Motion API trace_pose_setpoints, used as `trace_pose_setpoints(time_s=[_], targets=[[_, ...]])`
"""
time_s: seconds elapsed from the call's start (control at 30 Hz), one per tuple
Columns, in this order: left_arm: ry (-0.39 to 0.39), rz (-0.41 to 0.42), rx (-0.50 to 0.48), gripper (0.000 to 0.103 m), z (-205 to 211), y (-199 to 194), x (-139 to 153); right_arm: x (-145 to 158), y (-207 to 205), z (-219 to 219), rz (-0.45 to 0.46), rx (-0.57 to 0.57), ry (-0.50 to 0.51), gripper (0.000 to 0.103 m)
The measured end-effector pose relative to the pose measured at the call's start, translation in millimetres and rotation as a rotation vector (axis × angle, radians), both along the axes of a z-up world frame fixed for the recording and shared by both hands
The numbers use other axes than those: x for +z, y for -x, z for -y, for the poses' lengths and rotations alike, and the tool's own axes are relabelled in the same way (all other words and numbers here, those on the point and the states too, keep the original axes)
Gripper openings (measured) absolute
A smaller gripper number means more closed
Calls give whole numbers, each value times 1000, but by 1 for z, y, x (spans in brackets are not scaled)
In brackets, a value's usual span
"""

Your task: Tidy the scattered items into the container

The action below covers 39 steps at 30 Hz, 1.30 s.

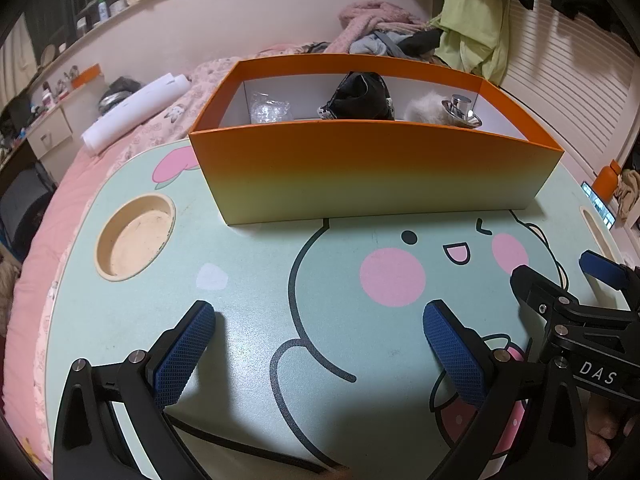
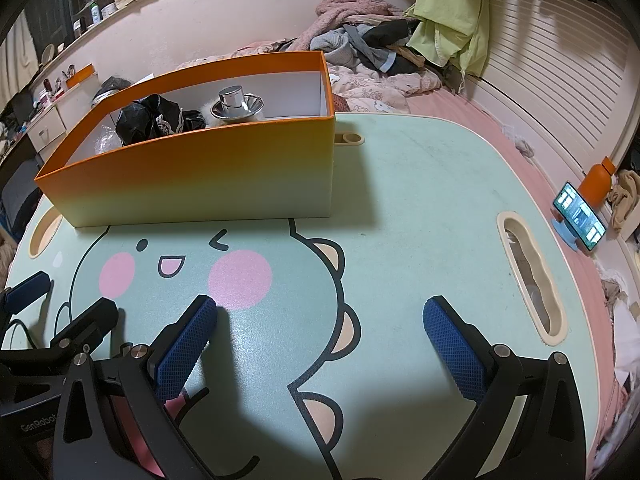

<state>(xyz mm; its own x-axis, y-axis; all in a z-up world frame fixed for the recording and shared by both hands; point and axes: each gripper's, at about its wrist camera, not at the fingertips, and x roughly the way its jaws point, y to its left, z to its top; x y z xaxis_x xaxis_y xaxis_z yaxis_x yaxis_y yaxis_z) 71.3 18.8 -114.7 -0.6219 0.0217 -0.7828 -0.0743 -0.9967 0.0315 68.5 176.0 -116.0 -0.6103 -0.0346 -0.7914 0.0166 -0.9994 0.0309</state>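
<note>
Both jaws spread wide, nothing held: left gripper (image 1: 320, 344) and right gripper (image 2: 320, 340) hover low over the mint-green cartoon lap table (image 2: 420, 184), side by side. Orange open-top cardboard box (image 1: 372, 172) sits on the table's far part, well apart from both. Inside it: crumpled black cloth item (image 1: 360, 98) in the middle, shiny silver metal flanged piece (image 1: 462, 110) to its right, clear crinkled plastic wrap (image 1: 270, 110) to its left. Round cup recess (image 1: 136, 236) in the table's left side. Phone on blue stand (image 2: 580, 216) off the right edge.
</note>
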Motion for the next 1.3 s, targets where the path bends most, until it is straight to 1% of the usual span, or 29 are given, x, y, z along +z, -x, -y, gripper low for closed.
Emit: trace_pose_setpoints(time_s=[0.03,0.07,0.13,0.2,0.27,0.33,0.4,0.53,0.6,0.73,0.83,0.87,0.97,1.1,1.17,1.23,1.27,1.3], targets=[[0,0,0,103,1,0,0,2,1,0,-1,15,1,100],[0,0,0,103,1,0,0,5,2,1,-7,37,8,91],[1,-1,-1,103,1,0,1,16,4,1,-30,63,38,79],[1,0,0,103,1,0,0,35,9,2,-72,91,104,78],[0,0,0,103,0,0,0,54,22,4,-100,123,166,69],[-1,0,-1,103,1,-1,0,68,41,8,-113,127,196,68],[-2,1,-1,103,0,0,-1,78,58,14,-128,123,202,62],[-3,1,-2,103,0,0,-1,88,73,30,-180,117,136,61],[-5,1,-1,103,0,0,0,84,77,38,-164,125,103,61],[-24,1,6,103,1,3,1,65,85,42,-91,125,77,61],[-74,3,10,103,6,11,5,59,80,47,-97,137,15,61],[-79,-9,19,103,7,14,8,59,79,48,-96,142,7,61],[-92,-65,13,103,12,19,29,62,81,45,-90,151,24,61],[-148,-160,-27,103,24,29,71,75,85,41,-124,140,-11,61],[-161,-181,15,103,35,45,81,81,88,37,-139,132,-27,61],[-175,-166,88,103,50,67,80,83,93,30,-156,103,-44,61],[-182,-150,99,101,56,79,77,83,97,26,-155,89,-56,61],[-186,-127,105,91,59,90,71,81,102,21,-143,75,-63,61]])
